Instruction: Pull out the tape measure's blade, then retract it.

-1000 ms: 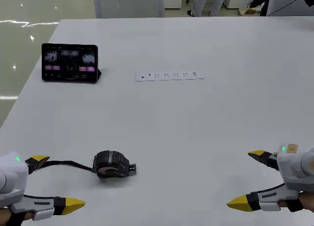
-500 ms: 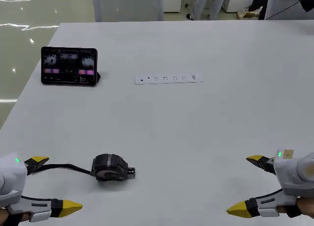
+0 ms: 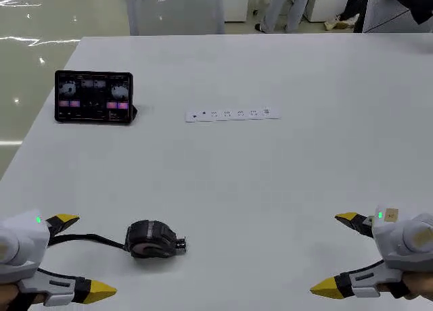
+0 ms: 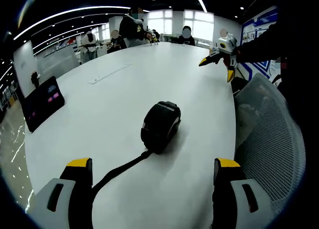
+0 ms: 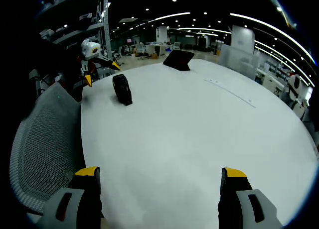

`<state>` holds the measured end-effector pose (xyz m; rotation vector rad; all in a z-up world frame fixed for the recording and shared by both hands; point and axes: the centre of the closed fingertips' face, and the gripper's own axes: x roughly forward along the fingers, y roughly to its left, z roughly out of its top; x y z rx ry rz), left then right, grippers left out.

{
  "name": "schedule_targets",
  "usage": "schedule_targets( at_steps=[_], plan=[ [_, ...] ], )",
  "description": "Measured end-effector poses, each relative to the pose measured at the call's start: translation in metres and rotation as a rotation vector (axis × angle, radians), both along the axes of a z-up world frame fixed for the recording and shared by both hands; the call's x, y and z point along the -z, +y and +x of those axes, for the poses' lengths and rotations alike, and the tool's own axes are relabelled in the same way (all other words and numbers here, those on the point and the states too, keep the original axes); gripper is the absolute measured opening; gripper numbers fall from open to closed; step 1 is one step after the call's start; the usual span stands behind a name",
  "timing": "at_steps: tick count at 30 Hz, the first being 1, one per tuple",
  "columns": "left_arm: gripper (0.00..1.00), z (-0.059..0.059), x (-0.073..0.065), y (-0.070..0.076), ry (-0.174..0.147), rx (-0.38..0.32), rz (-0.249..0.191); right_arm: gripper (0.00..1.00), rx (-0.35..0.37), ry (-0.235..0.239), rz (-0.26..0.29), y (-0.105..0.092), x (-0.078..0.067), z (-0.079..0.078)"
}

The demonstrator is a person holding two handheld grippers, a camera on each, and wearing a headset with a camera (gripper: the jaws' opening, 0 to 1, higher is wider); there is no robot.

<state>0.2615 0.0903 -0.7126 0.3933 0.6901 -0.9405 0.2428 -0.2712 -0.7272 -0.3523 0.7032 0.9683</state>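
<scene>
Resting on the table (image 3: 270,169) just ahead of the left gripper (image 3: 88,255): tape measure (image 3: 150,238), blade tip too small to make out. Right gripper (image 3: 330,253) well apart. Both spread wide, clasping nothing, bodies cut off at the frame edge.

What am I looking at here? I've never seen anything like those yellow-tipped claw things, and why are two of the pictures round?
No robot here: a person holds a tool in each hand, the left gripper and the right gripper, each with two yellow-tipped fingers. The rectangular picture comes from a camera on the person's head, looking down at a white table. The two round pictures come from a wide-angle camera on each gripper, looking out between its own fingers. On the table lie a black tape measure with a black strap trailing toward the left gripper, a propped-up tablet, and a white power strip. Both grippers are open and hold nothing.
</scene>
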Motion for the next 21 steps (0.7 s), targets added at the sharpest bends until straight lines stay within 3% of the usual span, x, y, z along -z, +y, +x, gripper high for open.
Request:
schedule_targets(
  at_steps=[2, 8, 10, 13, 15, 21],
  plan=[
    [0.99, 0.0, 0.002, -0.004, 0.014, 0.031, 0.018, 0.99, -0.008, 0.008, 0.0, 0.004, 0.002, 0.003],
    [0.99, 0.01, -0.001, -0.014, 0.003, 0.074, 0.041, 0.99, -0.015, 0.016, 0.008, 0.017, 0.002, 0.01],
    [0.99, 0.01, 0.0, -0.017, 0.001, 0.114, 0.071, 0.99, -0.028, 0.012, 0.006, 0.022, 0.003, 0.011],
    [0.99, 0.006, 0.002, -0.026, 0.031, 0.176, 0.085, 0.99, -0.051, 0.004, -0.005, 0.03, 0.005, 0.014],
    [0.99, 0.009, 0.003, -0.029, 0.03, 0.199, 0.098, 0.99, -0.044, -0.001, 0.028, 0.04, 0.0, 0.02],
    [0.99, 0.015, 0.006, -0.041, 0.044, 0.242, 0.124, 0.99, -0.041, -0.002, 0.055, 0.06, -0.003, 0.035]
  ],
)
